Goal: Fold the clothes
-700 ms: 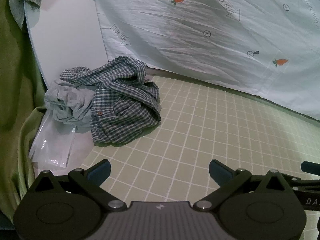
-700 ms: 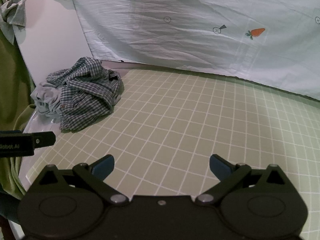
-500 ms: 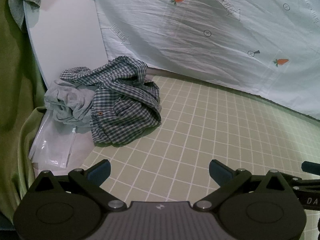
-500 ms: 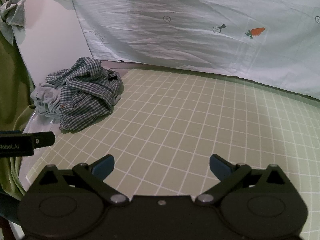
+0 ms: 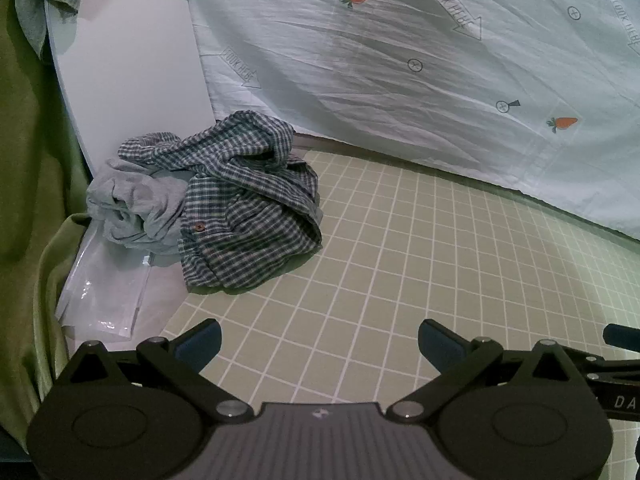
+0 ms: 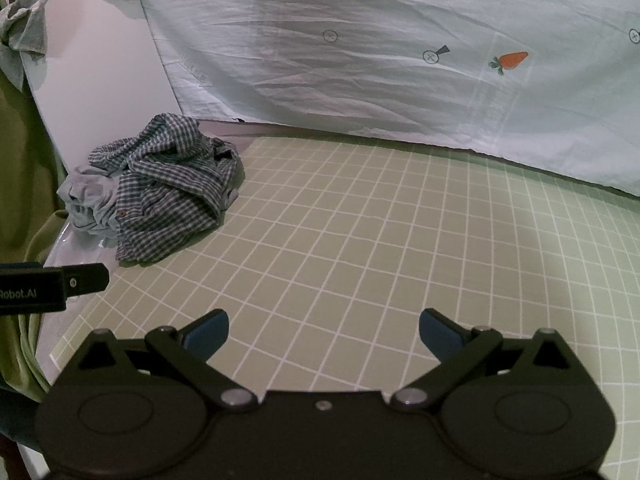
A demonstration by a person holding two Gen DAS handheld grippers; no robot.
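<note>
Green curtain (image 5: pixel 24 160): hangs at the far left edge, beside the table.

Clear plastic bag (image 5: pixel 104 300): flat on the table's left margin, just in front of the clothes.

Grey garment (image 5: pixel 132 212): crumpled, pressed against the left side of the checked shirt, at the foot of the white board (image 5: pixel 128 80).

Checked shirt (image 5: pixel 248 212): heaped in the far left corner of the gridded mat (image 5: pixel 400 280), partly overlapping the grey garment; a brown button shows on its front. Unfolded, untouched.

Left gripper (image 5: pixel 319 340): fingers wide apart, nothing between them, hovering low over the mat, well short of the heap.

Right gripper (image 6: pixel 323 330): fingers likewise spread and empty, over the mat's open middle; the left tool's tip shows at its left edge.

Printed sheet (image 6: pixel 400 60): carrot-and-arrow pattern, hung behind the mat.

Change over the last moments: practically none; heap, mat and both grippers sit as they did. Judgement: folding has not begun; next comes a reach left toward the shirt to pull it onto the mat.
</note>
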